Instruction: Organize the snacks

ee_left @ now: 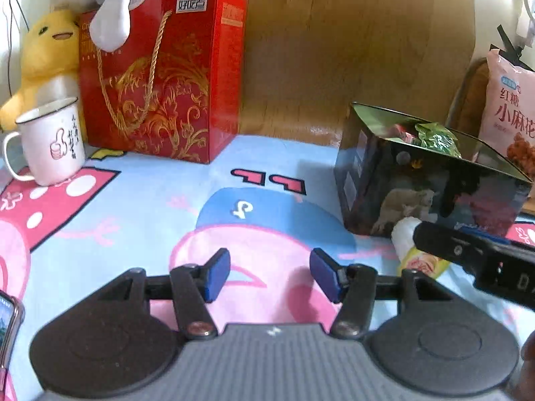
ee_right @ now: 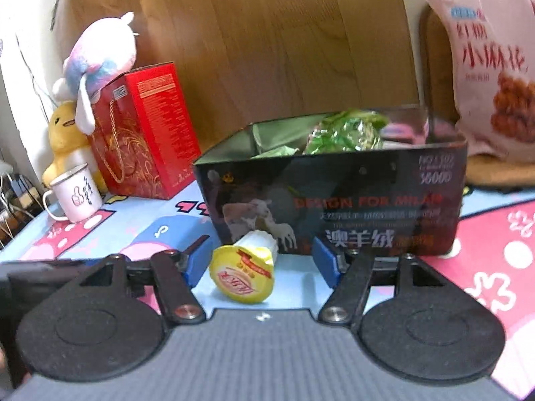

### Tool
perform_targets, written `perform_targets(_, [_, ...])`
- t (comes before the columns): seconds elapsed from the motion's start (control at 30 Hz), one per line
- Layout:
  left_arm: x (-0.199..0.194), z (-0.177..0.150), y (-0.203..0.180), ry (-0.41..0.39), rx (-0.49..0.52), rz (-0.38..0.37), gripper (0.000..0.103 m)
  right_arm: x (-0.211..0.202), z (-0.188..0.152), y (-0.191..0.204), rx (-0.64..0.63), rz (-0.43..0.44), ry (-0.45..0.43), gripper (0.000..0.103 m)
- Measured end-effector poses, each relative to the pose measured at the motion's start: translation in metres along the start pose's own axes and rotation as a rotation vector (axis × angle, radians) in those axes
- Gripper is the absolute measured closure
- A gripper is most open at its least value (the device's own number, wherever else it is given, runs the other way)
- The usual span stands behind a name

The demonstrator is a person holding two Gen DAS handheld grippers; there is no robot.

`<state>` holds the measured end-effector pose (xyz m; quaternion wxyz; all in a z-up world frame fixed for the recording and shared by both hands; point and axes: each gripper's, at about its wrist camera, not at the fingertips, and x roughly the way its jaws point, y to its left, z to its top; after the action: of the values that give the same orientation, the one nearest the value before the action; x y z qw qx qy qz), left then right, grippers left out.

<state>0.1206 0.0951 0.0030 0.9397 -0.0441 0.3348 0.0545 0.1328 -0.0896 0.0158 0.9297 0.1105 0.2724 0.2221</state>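
Observation:
A small white cup with a yellow foil lid [ee_right: 245, 269] lies on its side on the cartoon tablecloth, against the front of a dark open box [ee_right: 337, 200]. Green-wrapped snacks [ee_right: 344, 133] lie inside the box. My right gripper [ee_right: 260, 264] is open, its blue pads on either side of the cup without touching it. In the left wrist view the cup [ee_left: 414, 250] and the box [ee_left: 428, 180] are at the right, with the right gripper's finger over the cup. My left gripper [ee_left: 269, 275] is open and empty above the cloth.
A red gift box [ee_left: 160, 77] with plush toys on and beside it stands at the back left, a white enamel mug [ee_left: 50, 143] in front. A pink snack bag [ee_right: 488, 67] leans at the back right. A wooden board [ee_left: 351, 43] stands behind.

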Motion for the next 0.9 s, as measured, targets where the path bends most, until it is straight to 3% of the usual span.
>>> perform_targets(0.6, [0.000, 0.000, 0.003, -0.009, -0.027, -0.009, 0.042, 0.020, 0.000, 0.005, 0.075, 0.022, 0.083, 0.035])
perform_targets(0.7, [0.000, 0.000, 0.002, -0.008, -0.023, -0.006, 0.042, 0.018, -0.001, 0.005, 0.072, 0.028, 0.082, 0.043])
perform_targets(0.9, [0.000, 0.000, 0.004, -0.011, -0.036, -0.009, 0.042, 0.018, -0.001, 0.006, 0.074, 0.025, 0.080, 0.044])
